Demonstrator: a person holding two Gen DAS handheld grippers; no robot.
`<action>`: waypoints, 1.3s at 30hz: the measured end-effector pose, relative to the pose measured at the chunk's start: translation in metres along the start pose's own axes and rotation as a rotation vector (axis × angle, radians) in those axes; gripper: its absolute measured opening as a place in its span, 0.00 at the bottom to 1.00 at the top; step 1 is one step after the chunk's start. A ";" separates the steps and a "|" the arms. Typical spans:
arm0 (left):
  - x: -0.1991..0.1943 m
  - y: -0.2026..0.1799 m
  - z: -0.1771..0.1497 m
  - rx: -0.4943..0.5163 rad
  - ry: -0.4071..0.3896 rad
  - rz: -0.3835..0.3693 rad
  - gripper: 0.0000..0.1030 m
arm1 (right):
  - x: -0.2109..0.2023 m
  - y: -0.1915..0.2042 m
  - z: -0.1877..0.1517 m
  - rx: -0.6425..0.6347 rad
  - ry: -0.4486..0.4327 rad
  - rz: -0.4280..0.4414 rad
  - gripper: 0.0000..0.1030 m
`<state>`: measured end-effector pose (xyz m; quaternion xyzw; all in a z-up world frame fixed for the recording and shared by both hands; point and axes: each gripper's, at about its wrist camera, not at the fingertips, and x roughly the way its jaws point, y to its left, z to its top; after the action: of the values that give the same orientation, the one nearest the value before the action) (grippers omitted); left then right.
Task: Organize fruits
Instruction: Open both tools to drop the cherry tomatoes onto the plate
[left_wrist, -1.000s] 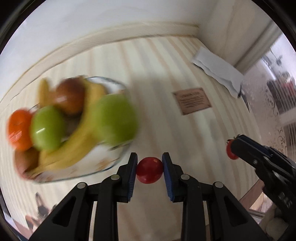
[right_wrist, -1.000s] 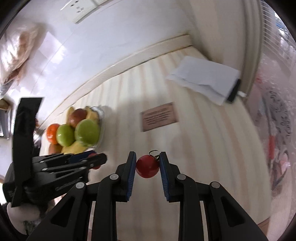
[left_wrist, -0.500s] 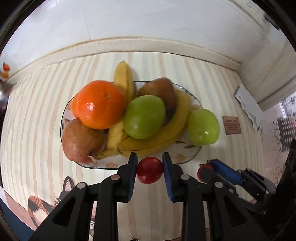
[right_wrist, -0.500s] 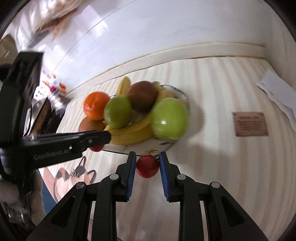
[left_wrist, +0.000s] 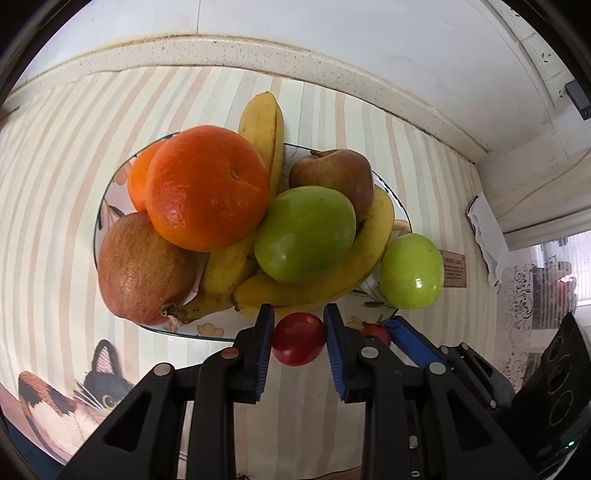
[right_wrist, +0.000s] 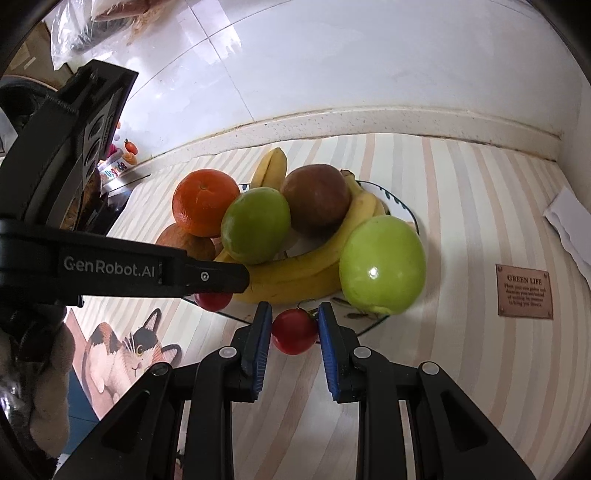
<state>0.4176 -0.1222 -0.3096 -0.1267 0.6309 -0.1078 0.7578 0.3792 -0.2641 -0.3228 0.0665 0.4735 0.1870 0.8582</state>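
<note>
Two hand-held grippers arrive at the near rim of a heaped fruit plate (left_wrist: 110, 192), each clenched on a small red fruit: the left gripper (left_wrist: 299, 341) grasps the left red fruit (left_wrist: 299, 343) between its blue pads, and the right gripper (right_wrist: 294, 330) grasps the right red fruit (right_wrist: 294, 331), a stem showing at its top. Both fruits hang just over the near edge of the plate, side by side, above the striped cloth (right_wrist: 461, 206). The plate already carries an orange (left_wrist: 207, 188), bananas (left_wrist: 332, 273), a pear (left_wrist: 332, 177), a brownish fruit (left_wrist: 144, 269) and a green apple (left_wrist: 306, 232), with a second green apple (right_wrist: 382, 264) sitting at its right edge. The step in hand looks like setting the two small fruits down with the rest. Free room appears scarce: the best spots seem to be the bare strip of plate near the bananas and the gap beside the right apple. Lowering each fruit until it rests before easing the pads apart should stop it rolling off the rim, and placing one at a time would keep the grippers from knocking each other or nudging the right apple, which looks loosely perched
</note>
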 end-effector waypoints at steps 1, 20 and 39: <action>0.001 0.001 0.001 -0.004 0.003 -0.004 0.24 | 0.001 0.000 0.001 -0.005 -0.001 -0.004 0.27; 0.014 0.004 0.006 -0.061 0.073 -0.053 0.29 | 0.023 0.001 0.002 0.001 0.012 -0.010 0.35; -0.038 0.012 -0.020 0.030 -0.065 0.148 0.85 | -0.041 -0.005 0.000 0.173 0.083 -0.096 0.91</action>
<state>0.3908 -0.0995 -0.2818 -0.0718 0.6120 -0.0567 0.7855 0.3609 -0.2848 -0.2918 0.1098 0.5257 0.1066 0.8368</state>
